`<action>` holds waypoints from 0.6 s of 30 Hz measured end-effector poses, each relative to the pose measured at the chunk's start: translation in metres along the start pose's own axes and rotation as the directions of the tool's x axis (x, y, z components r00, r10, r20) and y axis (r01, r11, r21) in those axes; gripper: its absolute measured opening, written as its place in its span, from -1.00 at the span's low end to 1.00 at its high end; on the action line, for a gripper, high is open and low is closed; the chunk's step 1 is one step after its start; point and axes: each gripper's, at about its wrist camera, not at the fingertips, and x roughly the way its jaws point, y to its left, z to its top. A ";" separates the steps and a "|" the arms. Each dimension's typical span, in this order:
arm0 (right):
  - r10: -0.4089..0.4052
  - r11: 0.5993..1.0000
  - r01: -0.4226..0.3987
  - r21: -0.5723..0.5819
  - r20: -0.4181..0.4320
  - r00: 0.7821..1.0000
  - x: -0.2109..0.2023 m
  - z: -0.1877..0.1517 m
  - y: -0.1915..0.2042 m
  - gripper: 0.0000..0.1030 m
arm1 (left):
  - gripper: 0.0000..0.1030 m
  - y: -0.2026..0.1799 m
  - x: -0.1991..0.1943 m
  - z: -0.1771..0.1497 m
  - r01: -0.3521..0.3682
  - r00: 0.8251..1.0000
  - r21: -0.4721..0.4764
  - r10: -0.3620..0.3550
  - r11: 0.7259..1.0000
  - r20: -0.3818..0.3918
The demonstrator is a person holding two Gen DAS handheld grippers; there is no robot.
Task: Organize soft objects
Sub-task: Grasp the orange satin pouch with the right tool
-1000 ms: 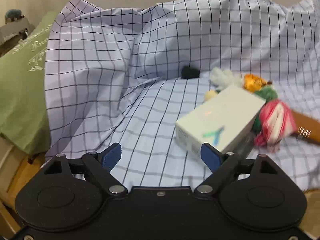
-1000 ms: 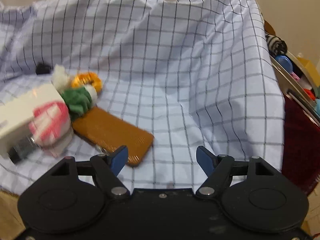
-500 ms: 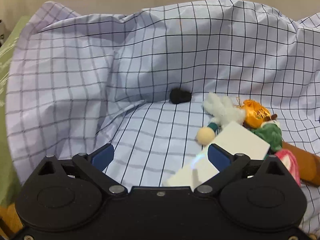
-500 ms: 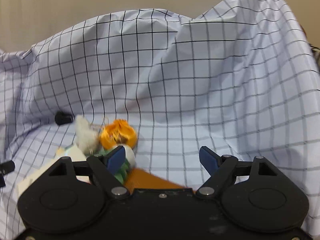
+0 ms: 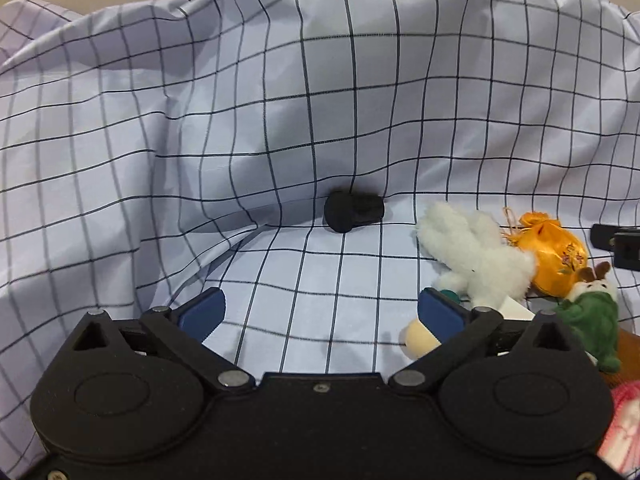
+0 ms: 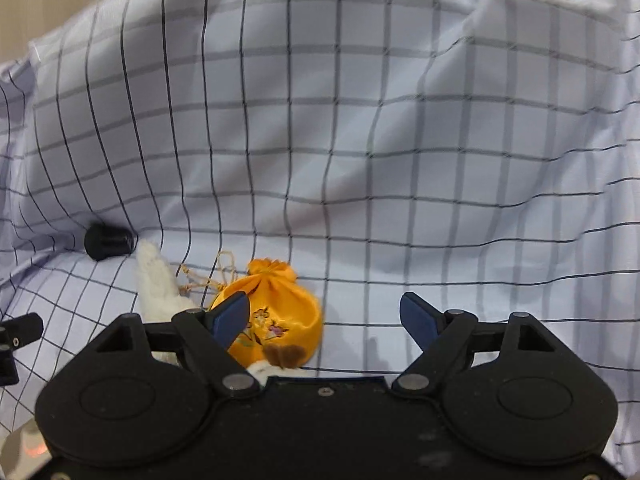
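Soft toys lie in a heap on the checked cloth (image 5: 200, 120): a white plush (image 5: 476, 258), an orange drawstring pouch (image 5: 554, 256), a doll in green (image 5: 592, 320) and a pink-and-white piece (image 5: 624, 428). My left gripper (image 5: 320, 312) is opening over bare cloth, with the heap just right of its right finger and nothing between the fingers. My right gripper (image 6: 325, 316) is opening too. Its left finger overlaps the orange pouch (image 6: 276, 308), which the pads do not press. The white plush (image 6: 156, 284) lies left of it.
A small black cap (image 5: 354, 211) sits where the flat cloth meets its raised back fold, also seen as the black cap (image 6: 108, 241). A white box corner (image 5: 514, 308) and a cream ball (image 5: 418, 344) peek out beside the left gripper's right finger. Cloth rises steeply behind.
Both grippers have moved forward toward the heap and the back fold, and their jaws stand wider. The white box and the brown case have slid almost out of view beneath them.
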 end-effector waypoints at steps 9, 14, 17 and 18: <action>0.047 0.998 -0.051 -0.040 -0.084 0.995 0.030 0.001 0.013 0.70 | 0.93 -0.004 0.026 0.004 0.022 0.999 0.031 -0.022 0.999 -0.027; 0.043 0.993 -0.054 -0.106 -0.102 0.994 0.041 -0.002 0.024 0.77 | 0.93 -0.002 0.034 0.004 0.038 0.998 0.006 -0.037 0.999 -0.057; 0.050 0.989 -0.066 -0.135 -0.120 0.992 0.045 0.000 0.032 0.78 | 0.93 -0.001 0.037 0.006 0.036 0.998 0.013 -0.035 0.999 -0.058; 0.051 0.987 -0.069 -0.145 -0.126 0.991 0.046 0.000 0.034 0.78 | 0.93 -0.001 0.038 0.007 0.038 0.998 0.013 -0.037 0.999 -0.059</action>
